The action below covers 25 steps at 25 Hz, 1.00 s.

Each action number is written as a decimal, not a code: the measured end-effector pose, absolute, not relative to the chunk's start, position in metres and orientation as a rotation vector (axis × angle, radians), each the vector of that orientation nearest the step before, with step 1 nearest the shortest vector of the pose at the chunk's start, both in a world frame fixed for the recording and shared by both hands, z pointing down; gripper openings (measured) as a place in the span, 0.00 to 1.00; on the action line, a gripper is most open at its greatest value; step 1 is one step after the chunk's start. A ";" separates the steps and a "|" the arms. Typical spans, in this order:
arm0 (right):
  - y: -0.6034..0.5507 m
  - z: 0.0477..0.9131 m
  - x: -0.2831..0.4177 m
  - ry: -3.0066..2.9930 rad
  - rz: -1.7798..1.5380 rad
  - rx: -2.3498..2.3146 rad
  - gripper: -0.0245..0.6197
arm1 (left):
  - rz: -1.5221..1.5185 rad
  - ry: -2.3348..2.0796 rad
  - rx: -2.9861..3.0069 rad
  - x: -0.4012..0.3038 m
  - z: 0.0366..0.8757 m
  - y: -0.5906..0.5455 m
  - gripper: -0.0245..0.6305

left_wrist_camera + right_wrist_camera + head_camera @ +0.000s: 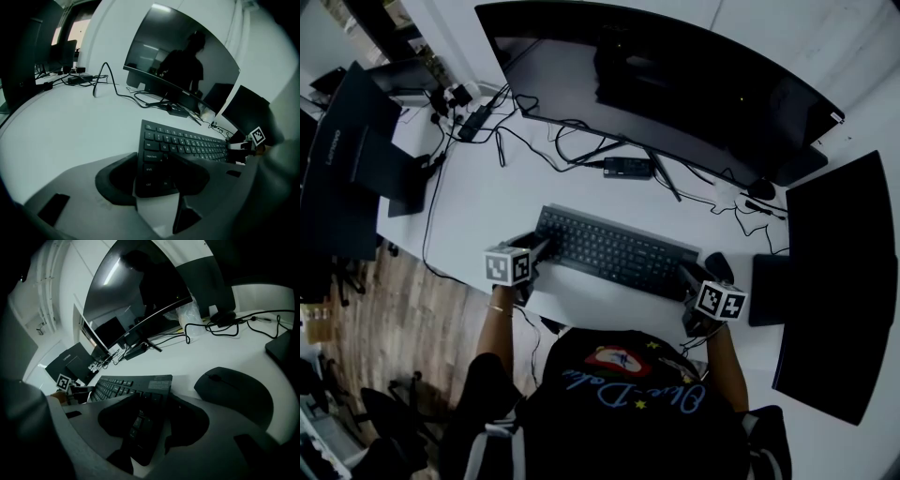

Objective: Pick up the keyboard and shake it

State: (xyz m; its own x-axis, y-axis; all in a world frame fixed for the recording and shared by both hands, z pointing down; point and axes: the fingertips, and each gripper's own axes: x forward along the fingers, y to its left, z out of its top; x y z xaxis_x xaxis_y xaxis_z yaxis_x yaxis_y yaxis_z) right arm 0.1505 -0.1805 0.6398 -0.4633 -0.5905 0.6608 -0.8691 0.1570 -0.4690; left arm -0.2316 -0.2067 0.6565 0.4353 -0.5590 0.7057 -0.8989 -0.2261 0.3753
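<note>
A black keyboard (614,251) lies flat on the white desk (478,202), in front of the person. My left gripper (542,247) is at its left end. In the left gripper view the keyboard's (187,140) near left corner fills the gap of that gripper (152,176), and both jaws touch it. My right gripper (689,277) is at the right end. In the right gripper view the keyboard's (126,385) right end sits between the jaws of that gripper (152,420), with a thin light strip left beside one jaw.
A black mouse (719,267) lies just right of the keyboard, close to my right gripper. A wide curved monitor (656,84) stands behind, with cables (581,150) and a small black box (627,168) under it. Dark screens stand at the left (347,159) and right (834,281).
</note>
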 end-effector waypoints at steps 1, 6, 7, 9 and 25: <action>-0.180 0.639 0.152 -2.119 1.202 1.406 0.31 | 0.553 -1.231 1.914 -0.230 0.656 -0.206 0.34; -0.179 0.632 0.157 -2.152 1.158 1.424 0.31 | 0.502 -1.237 1.925 -0.225 0.654 -0.200 0.34; -0.180 0.629 0.157 -2.167 1.142 1.426 0.31 | 0.488 -1.242 1.931 -0.225 0.653 -0.200 0.34; -0.184 0.620 0.157 -2.188 1.091 1.433 0.31 | 0.461 -1.259 1.947 -0.224 0.649 -0.200 0.33; -0.199 0.547 0.154 -2.428 0.680 1.507 0.31 | 0.331 -1.417 2.099 -0.228 0.593 -0.208 0.34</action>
State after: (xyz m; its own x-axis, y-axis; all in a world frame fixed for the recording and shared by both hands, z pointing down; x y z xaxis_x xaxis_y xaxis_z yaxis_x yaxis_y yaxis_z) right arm 0.1538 -0.1991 0.5470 -0.4586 -0.7922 0.4026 -0.8861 0.3732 -0.2749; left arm -0.2285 -0.2077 0.5935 0.4052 -0.7637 0.5026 -0.9073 -0.2684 0.3236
